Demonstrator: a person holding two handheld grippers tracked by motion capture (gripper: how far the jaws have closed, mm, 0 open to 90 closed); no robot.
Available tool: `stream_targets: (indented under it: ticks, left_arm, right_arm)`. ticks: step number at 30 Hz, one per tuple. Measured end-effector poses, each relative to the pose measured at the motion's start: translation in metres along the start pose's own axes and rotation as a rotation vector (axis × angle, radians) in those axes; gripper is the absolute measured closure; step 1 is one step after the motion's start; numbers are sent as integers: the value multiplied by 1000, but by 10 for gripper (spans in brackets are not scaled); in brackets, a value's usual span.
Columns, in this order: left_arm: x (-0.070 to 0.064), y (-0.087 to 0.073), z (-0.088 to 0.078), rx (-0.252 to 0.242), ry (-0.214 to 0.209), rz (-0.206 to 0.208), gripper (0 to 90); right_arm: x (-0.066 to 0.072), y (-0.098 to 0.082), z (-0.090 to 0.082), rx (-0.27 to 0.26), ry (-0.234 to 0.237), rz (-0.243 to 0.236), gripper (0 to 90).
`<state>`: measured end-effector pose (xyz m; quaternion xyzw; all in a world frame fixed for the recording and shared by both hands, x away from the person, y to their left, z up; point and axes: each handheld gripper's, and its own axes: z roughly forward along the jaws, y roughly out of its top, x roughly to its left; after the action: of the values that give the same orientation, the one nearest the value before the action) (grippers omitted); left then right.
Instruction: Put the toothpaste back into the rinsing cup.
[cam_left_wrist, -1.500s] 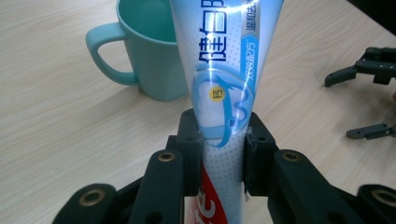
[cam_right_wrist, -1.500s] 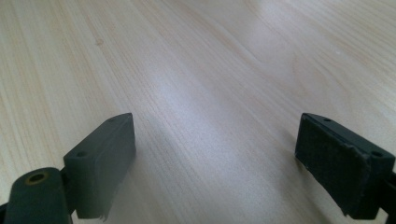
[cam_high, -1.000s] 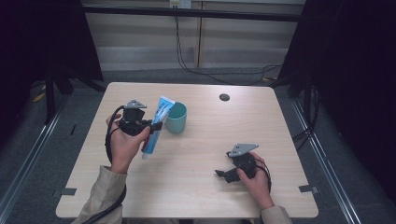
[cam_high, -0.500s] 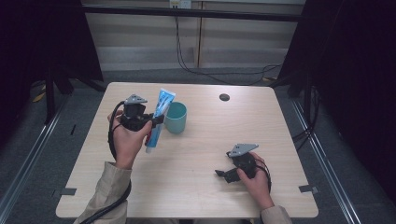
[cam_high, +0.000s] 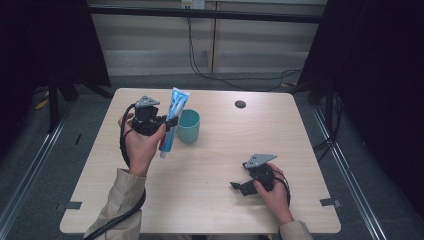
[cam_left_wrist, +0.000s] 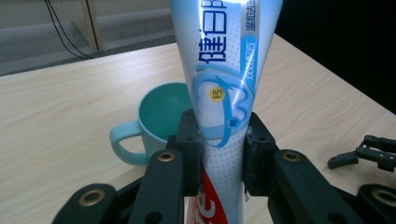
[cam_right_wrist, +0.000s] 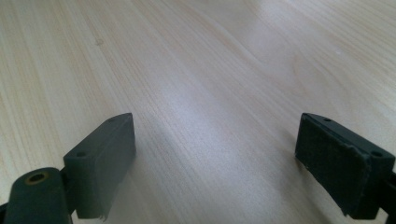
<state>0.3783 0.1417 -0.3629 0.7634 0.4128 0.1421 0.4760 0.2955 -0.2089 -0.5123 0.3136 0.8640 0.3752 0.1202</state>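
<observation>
**Toothpaste Tube Held Beside Cup; Right Gripper Idle on Table**

In the high view, the left gripper (cam_high: 167, 122) sits in the upper left of the frame, raised above the table (cam_high: 215, 200) in the person's left hand (cam_high: 140, 147); its jaws are clenched on a blue and white toothpaste tube (cam_high: 172, 120); the tube stands nearly upright, its flat crimped end toward the top of the frame and its white cap end toward the bottom, tilted slightly left at the base; a black cable loops from the gripper down along the beige sleeve (cam_high: 117, 205).

In the left gripper view, the two black pads press the tube (cam_left_wrist: 224, 93) from either side, low in the centre of the frame; the tube rises past the top edge; blue printed characters run along its face, and a red band shows at the bottom between the jaws.

A teal cup (cam_high: 188, 126) stands upright on the table just right of the tube in the high view; in the left gripper view the cup (cam_left_wrist: 154, 121) lies behind the tube, left of centre, its handle pointing to the left of the frame; whether tube and cup touch cannot be told.

The right gripper (cam_high: 239, 187) rests low on the table in the lower right of the high view, held by the right hand (cam_high: 272, 187), well apart from the cup; in the right gripper view its jaws stand released and wide, with bare wood grain between them.

A small dark disc (cam_high: 240, 104) lies on the table in the upper centre of the high view.
</observation>
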Motion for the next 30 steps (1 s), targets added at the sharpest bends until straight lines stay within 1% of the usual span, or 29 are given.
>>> stream_targets:
  ticks: [9, 13, 16, 23, 30]
  left_arm:
    - [-3, 5, 5, -21, 4, -7, 730]
    - [-3, 8, 6, -22, 5, -6, 730]
    - [-3, 10, 7, -30, 12, -8, 730]
    - [-3, 18, 11, -43, 6, -10, 730]
    - [-3, 21, 16, -55, 3, -11, 730]
  right_arm:
    - [0, 0, 0, 0, 0, 0, 116]
    - [0, 0, 0, 0, -1, 0, 116]
    - [0, 0, 0, 0, -2, -1, 116]
    - [0, 0, 0, 0, -2, -1, 116]
    - [0, 0, 0, -1, -2, 1, 116]
